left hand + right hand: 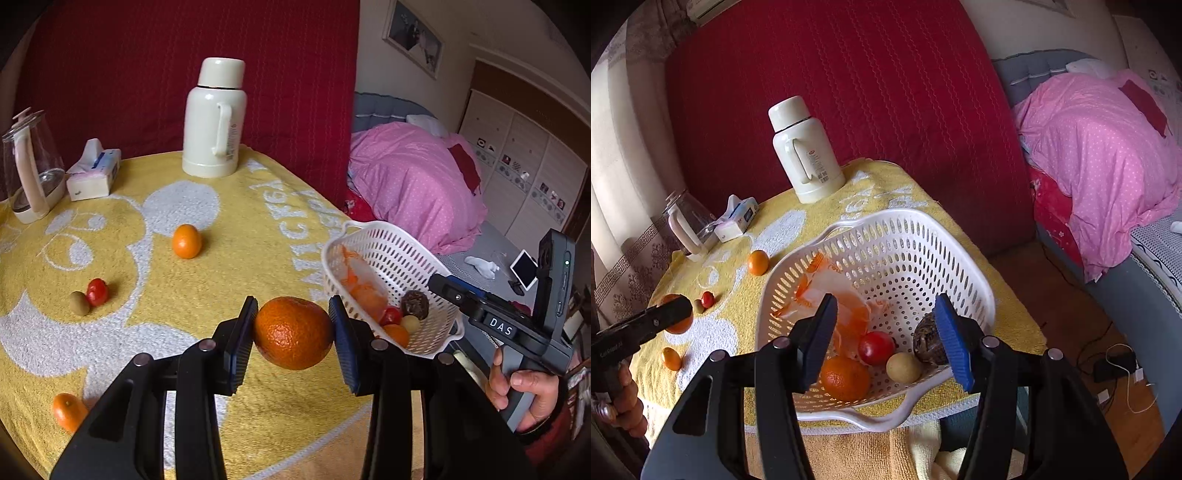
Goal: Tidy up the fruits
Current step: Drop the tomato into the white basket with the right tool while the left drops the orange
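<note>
Four fruits sit in the basket (923, 236); left gripper (293, 332) clamps an orange (293, 332); right gripper's (886, 336) jaws stand apart, empty. Four remain on the counter (207, 280).

right tool (886, 341): open, empty | basket (960, 258): 4 fruits | towel (713, 332): 5 fruits

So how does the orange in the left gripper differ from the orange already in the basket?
The held orange is clamped in the air between the left gripper pads; the basket orange rests on the white basket floor beside a red fruit. The held one is alone and still outside the basket. Both are round, orange and unpeeled.
</note>
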Available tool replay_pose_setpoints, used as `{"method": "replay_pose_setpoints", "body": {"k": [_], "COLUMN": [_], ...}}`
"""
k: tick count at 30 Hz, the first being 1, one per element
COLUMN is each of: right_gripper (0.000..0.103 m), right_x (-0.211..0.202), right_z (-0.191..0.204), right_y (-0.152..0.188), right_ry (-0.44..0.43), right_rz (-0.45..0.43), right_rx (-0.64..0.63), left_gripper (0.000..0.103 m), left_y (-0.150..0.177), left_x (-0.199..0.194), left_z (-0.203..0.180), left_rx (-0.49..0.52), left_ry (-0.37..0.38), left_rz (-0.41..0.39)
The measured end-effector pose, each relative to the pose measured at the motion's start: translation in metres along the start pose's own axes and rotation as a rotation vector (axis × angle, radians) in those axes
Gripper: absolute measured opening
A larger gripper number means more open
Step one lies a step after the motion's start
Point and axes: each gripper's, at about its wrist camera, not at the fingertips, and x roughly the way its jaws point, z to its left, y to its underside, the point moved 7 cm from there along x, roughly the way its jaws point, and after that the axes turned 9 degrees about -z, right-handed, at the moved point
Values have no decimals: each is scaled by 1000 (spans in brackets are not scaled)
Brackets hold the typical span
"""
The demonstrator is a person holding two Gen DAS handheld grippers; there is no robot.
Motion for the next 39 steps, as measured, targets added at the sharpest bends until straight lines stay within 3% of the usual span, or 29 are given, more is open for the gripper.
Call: {"method": "replay_pose_setpoints", "body": {"k": [9,15,17,19,25,29,39], "right_gripper": [57,57,57,57,57,57,57], "right_x": [-4,-6,-7,-7,-7,-6,-9], "right_z": [-8,-9,-10,-12,-12,-10,-1], "right_y": [-7,-10,-10,-12,-11,-11,-10], "right_ry": [2,3,4,7,13,10,-4], "right_rz": [-15,-21,-24,-27,-28,-26,-34], "right_rx": [27,35,40,42,49,46,24], "left_gripper": [40,40,48,61,62,74,79], "left_y": [4,8,9,9,4,2,-2], "left_x": [31,50,53,54,49,46,32], "left_z": [-58,-76,-77,-75,-61,-49,-20], "left_rx": [56,68,61,43,24,5,-16], "left_ry": [126,184,195,188,151,118,36], "left_rz": [38,61,65,65,51,40,16]}}
